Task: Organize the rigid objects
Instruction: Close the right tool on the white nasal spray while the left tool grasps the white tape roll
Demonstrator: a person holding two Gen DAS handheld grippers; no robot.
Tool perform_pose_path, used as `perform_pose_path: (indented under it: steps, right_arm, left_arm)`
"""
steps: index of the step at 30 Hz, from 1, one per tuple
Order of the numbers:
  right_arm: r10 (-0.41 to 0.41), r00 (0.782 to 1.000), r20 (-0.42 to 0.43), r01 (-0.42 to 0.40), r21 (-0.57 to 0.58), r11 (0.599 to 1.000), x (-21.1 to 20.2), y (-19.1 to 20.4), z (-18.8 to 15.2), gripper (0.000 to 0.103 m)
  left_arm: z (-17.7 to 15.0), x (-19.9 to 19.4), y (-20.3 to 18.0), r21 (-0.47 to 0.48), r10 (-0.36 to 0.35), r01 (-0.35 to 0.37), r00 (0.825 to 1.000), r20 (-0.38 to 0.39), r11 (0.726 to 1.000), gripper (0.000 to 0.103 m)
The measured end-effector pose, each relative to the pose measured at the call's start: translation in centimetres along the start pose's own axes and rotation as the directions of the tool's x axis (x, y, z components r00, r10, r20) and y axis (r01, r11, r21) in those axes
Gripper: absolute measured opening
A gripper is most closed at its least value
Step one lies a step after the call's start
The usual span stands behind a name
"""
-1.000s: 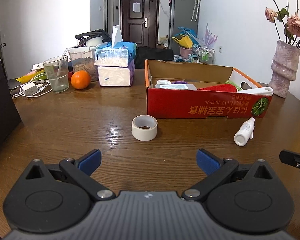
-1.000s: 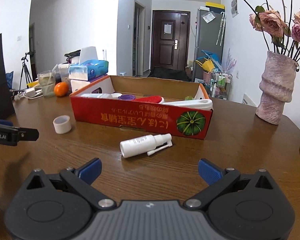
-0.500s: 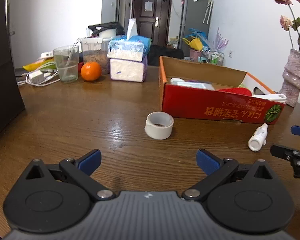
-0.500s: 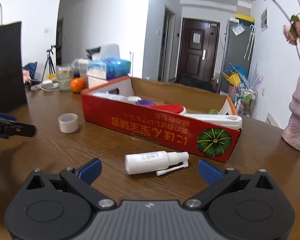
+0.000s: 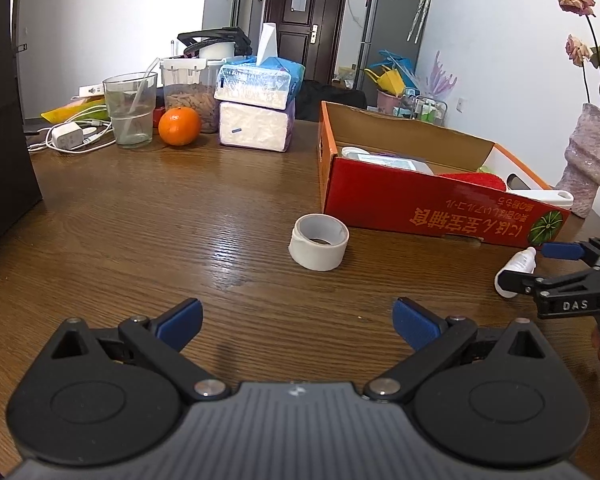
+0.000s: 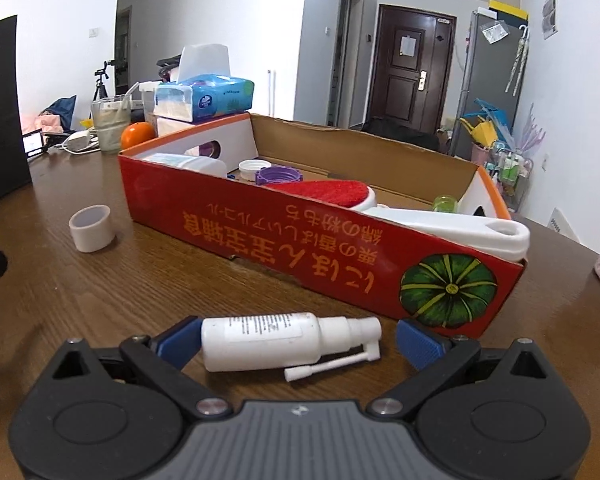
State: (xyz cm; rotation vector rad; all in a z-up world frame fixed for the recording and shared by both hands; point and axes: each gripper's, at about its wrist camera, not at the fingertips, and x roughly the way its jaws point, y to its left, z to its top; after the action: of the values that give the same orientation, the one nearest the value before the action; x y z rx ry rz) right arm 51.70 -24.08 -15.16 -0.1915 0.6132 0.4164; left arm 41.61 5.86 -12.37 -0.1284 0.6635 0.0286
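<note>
Wooden table (image 5: 140,216); red cardboard box (image 6: 300,236) at its far side. White spray bottle (image 6: 276,340) lies on its side between right gripper (image 6: 298,338) fingers, spread wide. Left gripper (image 5: 296,320) wide, empty, facing tape roll (image 5: 318,246).

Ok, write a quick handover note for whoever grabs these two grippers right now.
Right gripper: open, fingers either side of the white spray bottle lying on the table, not yet closed.
Left gripper: open, empty, facing the tape roll a little ahead.
Red cardboard box already holds a red brush, caps and other bits.
Left to do, probably: close on the bottle and box it, then the tape roll.
</note>
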Motion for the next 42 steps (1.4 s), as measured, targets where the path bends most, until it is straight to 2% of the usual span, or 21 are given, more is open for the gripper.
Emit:
perform_pose_path:
  steps: [6,8,13,18,26,31,38,42]
  right_arm:
    - [0.021,1.000,-0.021,-0.021,0.004,1.000,1.5,-0.5,0.3,0.102]
    - [0.032,0.999,-0.022,-0.032,0.001,0.999,1.6,-0.5,0.4,0.098]
    - [0.008,1.000,-0.022,-0.008,0.023,1.000,1.6,-0.1,0.4,0.097]
    - [-0.008,0.999,0.037,0.005,0.087,0.996,-0.7,-0.1,-0.5,0.097]
    - [-0.067,0.989,0.133,0.054,0.103,0.993,-6.4,-0.5,-0.3,0.097]
    - [-0.107,0.984,0.140,0.091,0.115,0.989,-8.0,-1.4,-0.4,0.097]
    - [-0.116,0.985,0.127,0.093,0.174,0.980,-7.7,-3.0,-1.4,0.097]
    - [-0.124,0.984,0.124,0.096,0.208,0.973,-7.3,-3.6,-2.0,0.097]
  left_arm:
    - [0.0,0.1,0.1,-0.007,-0.006,0.006,1.000,-0.003,1.000,0.103]
    - [0.0,0.2,0.2,-0.011,-0.007,0.006,1.000,-0.005,1.000,0.103]
    - [0.1,0.6,0.7,-0.029,0.000,0.000,1.000,-0.012,1.000,0.103]
    - [0.2,0.8,1.0,-0.041,0.013,-0.013,1.000,-0.006,0.999,0.103]
    - [1.5,2.2,-0.9,-0.032,0.061,-0.062,0.998,-0.027,0.998,0.103]
    - [2.8,4.3,-2.4,-0.044,0.103,-0.105,0.993,-0.049,0.993,0.103]
    - [3.9,7.1,-4.1,-0.010,0.166,-0.167,0.984,-0.058,0.986,0.103]
    - [4.1,8.3,-3.8,-0.032,0.167,-0.169,0.985,-0.043,0.985,0.103]
